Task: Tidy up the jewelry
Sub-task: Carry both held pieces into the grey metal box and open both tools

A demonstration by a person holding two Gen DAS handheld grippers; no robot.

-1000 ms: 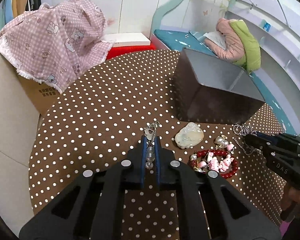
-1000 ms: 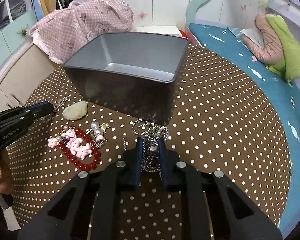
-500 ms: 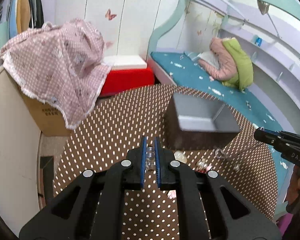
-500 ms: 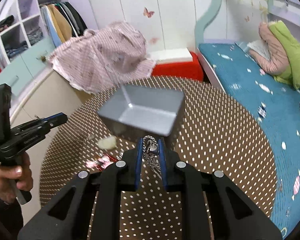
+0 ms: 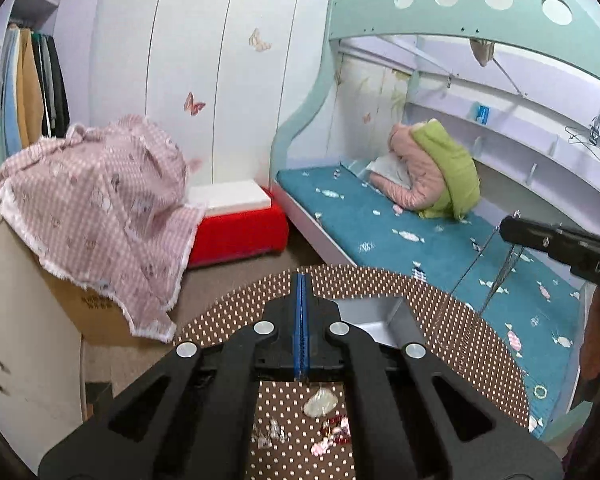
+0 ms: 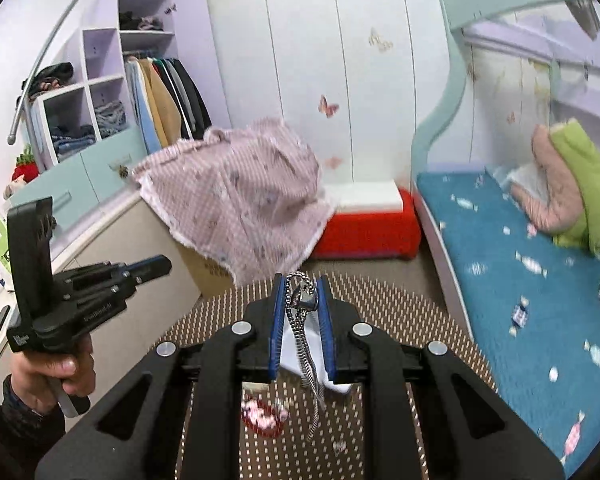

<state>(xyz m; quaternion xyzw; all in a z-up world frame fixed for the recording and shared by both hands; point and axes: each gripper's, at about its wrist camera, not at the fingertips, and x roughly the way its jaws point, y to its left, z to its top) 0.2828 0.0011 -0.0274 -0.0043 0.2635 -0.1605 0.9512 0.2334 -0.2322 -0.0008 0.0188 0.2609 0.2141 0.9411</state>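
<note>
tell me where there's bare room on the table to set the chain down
The polka-dot table is bare left of the grey box and along its far rim. The near stretch is crowded with the pale stone pendant and red bead bracelet. The silver chain dangles above the box.

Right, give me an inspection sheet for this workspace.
Surface: round brown polka-dot table.
Job's things: grey box on the table; pale stone pendant and red bracelet with pink charms lie loose on it; silver chain hangs from the right tool.
Clutter: pink checked cloth over a cardboard box beside the table.
Grippers: left tool shut, nothing visible between its pads; right tool shut on the silver chain.
Cables: nothing seen.
Surroundings: bunk bed, wardrobe, red bench.
</note>
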